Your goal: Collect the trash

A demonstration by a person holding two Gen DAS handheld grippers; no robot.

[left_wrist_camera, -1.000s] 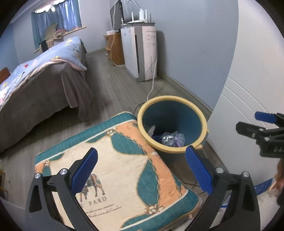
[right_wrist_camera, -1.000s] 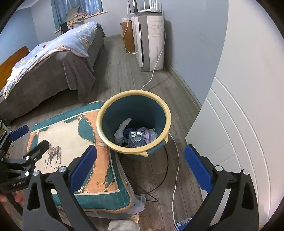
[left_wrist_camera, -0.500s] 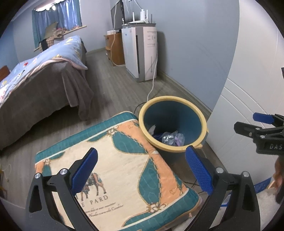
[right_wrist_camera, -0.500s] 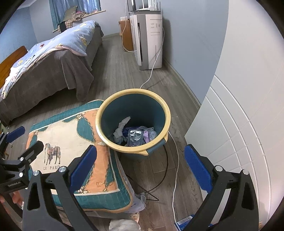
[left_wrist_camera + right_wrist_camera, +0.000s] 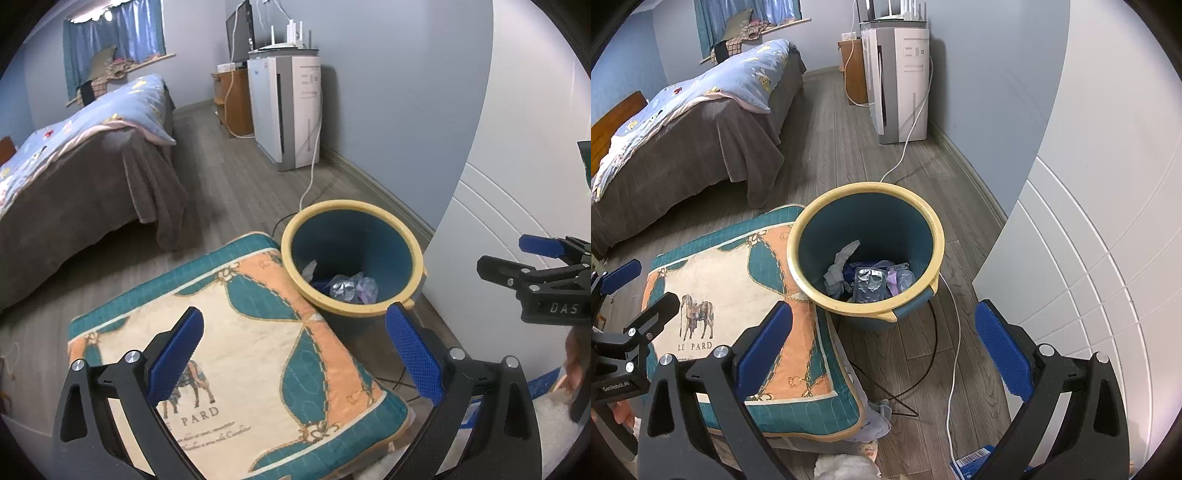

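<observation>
Two hand-held grippers show, both spread wide and empty. In the left wrist view, the left hand-held gripper hangs over a patterned cushion at lower centre. In the right wrist view, the right hand-held gripper sits below the teal bin at frame centre, with crumpled trash inside.

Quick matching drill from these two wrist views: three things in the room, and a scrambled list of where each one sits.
Things:
1. trash bin
2. horse cushion
3. white appliance

Places:
A. against the far wall, cable trailing over the floor
B. below the left gripper
C. beside the cushion, wrappers inside

Pairs: 1-C, 2-B, 3-A
</observation>
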